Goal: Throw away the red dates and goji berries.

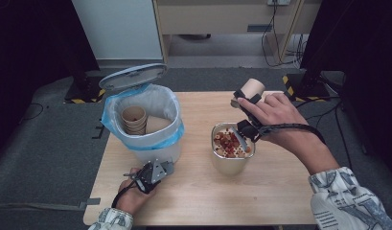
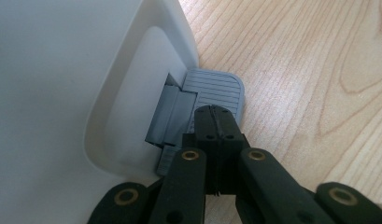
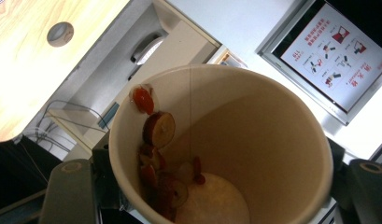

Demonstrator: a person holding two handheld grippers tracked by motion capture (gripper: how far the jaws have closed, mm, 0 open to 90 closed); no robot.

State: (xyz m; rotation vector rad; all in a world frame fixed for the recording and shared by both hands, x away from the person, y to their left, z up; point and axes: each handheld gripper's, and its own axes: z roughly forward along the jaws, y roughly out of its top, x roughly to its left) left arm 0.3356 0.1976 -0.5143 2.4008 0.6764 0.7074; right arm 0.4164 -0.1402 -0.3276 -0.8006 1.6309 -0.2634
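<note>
My right gripper [image 1: 246, 99] is shut on a tan paper cup [image 1: 254, 87], held tipped over a square metal container [image 1: 230, 163] full of red dried fruit slices [image 1: 229, 142]. In the right gripper view the cup [image 3: 272, 130] sits between the jaws, and a few fruit slices [image 3: 158, 130] cling to its inner wall. My left gripper [image 1: 165, 167] rests low at the front of a white pedal bin [image 1: 150, 152]. In the left gripper view its shut tips [image 2: 215, 111] lie on the grey ribbed pedal [image 2: 216, 88].
The bin's lid [image 1: 132, 76] stands open, and a blue liner [image 1: 112, 122] holds stacked paper cups [image 1: 134, 120]. The wooden table [image 1: 198, 196] has bare room along its front. Beyond the far edge are grey floor and cables.
</note>
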